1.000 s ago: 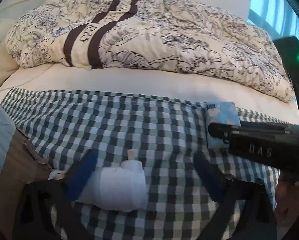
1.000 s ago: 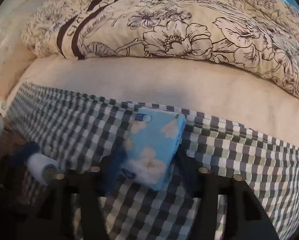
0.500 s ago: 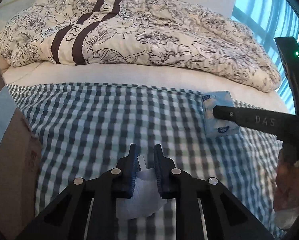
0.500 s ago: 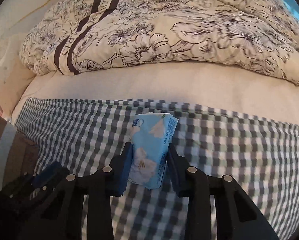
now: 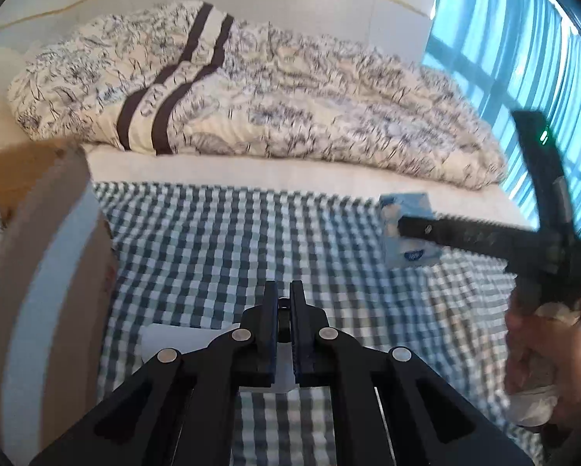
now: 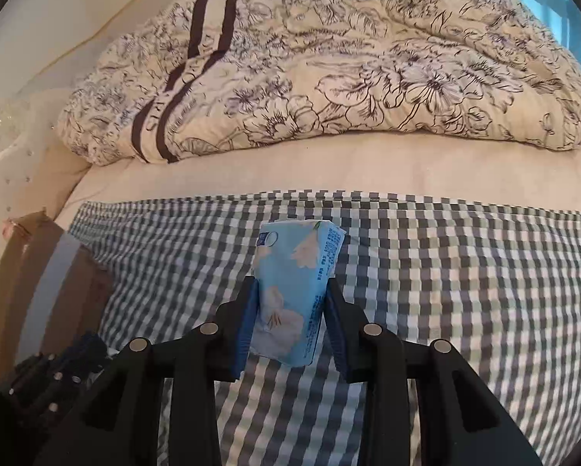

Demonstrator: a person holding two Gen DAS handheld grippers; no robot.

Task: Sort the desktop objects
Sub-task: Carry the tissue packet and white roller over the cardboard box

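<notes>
Tissue pack (image 6: pixel 290 295) pinched in right gripper (image 6: pixel 290 299), lifted over checkered cloth (image 6: pixel 446 291). Left gripper (image 5: pixel 284 303) nearly closed on white object (image 5: pixel 174 339), grip unclear. Nothing placed yet; cardboard box (image 5: pixel 38 272) likely destination.

Bed (image 6: pixel 329 171), floral duvet (image 6: pixel 368 70) bunched behind, checked cloth (image 6: pixel 465 279) spread in front

We count two tools (image 5: pixel 284 303), one tissue pack (image 6: pixel 294 295), one white bottle (image 5: pixel 181 339), one box (image 5: pixel 38 272), one duvet (image 6: pixel 329 66).
</notes>
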